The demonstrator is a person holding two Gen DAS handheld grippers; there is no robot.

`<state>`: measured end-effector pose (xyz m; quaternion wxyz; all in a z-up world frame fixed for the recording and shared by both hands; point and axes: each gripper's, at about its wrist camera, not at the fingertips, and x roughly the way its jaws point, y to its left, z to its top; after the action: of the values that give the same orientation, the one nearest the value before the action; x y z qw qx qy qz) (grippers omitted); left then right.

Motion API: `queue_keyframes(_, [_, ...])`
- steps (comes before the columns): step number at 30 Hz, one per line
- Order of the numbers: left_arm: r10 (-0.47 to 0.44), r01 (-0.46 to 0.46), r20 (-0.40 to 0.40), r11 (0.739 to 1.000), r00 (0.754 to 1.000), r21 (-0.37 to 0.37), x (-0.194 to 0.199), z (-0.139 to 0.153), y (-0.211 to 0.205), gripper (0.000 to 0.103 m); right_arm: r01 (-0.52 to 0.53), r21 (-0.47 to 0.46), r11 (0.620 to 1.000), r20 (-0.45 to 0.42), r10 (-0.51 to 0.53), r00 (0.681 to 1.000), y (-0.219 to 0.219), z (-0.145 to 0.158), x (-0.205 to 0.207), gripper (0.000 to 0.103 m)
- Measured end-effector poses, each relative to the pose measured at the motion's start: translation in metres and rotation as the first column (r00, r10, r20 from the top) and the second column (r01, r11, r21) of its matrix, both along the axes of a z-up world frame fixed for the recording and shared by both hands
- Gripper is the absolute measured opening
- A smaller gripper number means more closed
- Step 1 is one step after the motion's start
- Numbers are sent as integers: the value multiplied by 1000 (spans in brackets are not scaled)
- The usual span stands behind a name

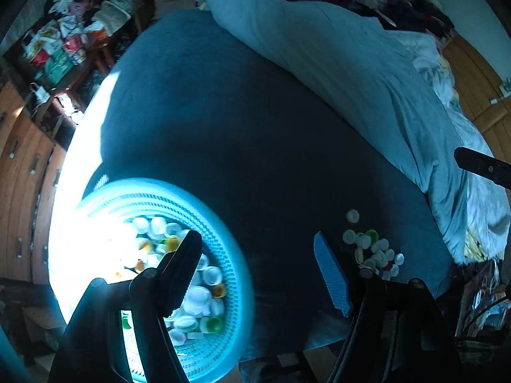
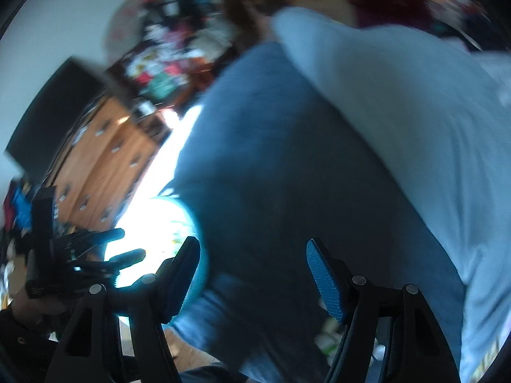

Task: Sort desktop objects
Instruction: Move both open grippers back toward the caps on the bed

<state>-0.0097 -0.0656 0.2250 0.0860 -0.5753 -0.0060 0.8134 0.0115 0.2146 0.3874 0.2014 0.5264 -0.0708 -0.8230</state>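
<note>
A teal perforated basket (image 1: pixel 223 229) holds white, yellow and green caps (image 1: pixel 198 296) on a dark-blue blanket (image 1: pixel 255 127).

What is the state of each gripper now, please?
Left gripper: open, holding nothing, above the basket of caps.
Right gripper: open, holding nothing.

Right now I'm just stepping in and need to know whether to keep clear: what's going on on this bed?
A person holds a gripper in each hand, sorting bottle caps on a blue blanket. The teal basket already holds many caps; a small pile of caps still lies loose on the blanket. The left gripper is open and empty, between basket and pile. The right gripper is also open with nothing between its fingers; its view is blurred.
</note>
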Motion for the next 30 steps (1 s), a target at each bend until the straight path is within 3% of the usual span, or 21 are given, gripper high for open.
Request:
queue_keyframes(5, [-127, 124, 51, 991, 991, 50, -12, -50, 76, 67, 147, 59, 987, 109, -153, 982, 92, -50, 27, 74])
queue_keyframes(10, [-286, 283, 43, 956, 957, 78, -9, -130, 147, 66, 188, 63, 980, 201, -197, 960, 135, -98, 51, 74])
queue_keyframes(13, [-323, 315, 66, 943, 944, 109, -8, -174, 176, 66, 180, 57, 982, 235, -189, 954, 154, -124, 59, 74])
queue_keyframes(16, [-314, 304, 80, 946, 946, 115, -8, -207, 197, 65, 190, 52, 980, 270, -197, 943, 170, -147, 71, 74])
queue_keyframes(20, [-314, 310, 87, 949, 945, 54, -12, -236, 209, 65, 210, 50, 976, 307, -215, 927, 191, -174, 82, 74])
queue_keyframes(26, [-348, 345, 29, 935, 937, 85, -22, -247, 215, 67, 241, 48, 969, 333, -243, 911, 215, -198, 94, 74])
queue_keyframes(27, [-360, 356, 28, 930, 932, 95, -22, -246, 217, 64, 244, 47, 969, 331, -245, 911, 217, -198, 95, 74])
queue_keyframes(30, [-424, 419, 20, 901, 905, 113, -22, -242, 223, 37, 248, 44, 968, 319, -249, 915, 220, -199, 95, 73])
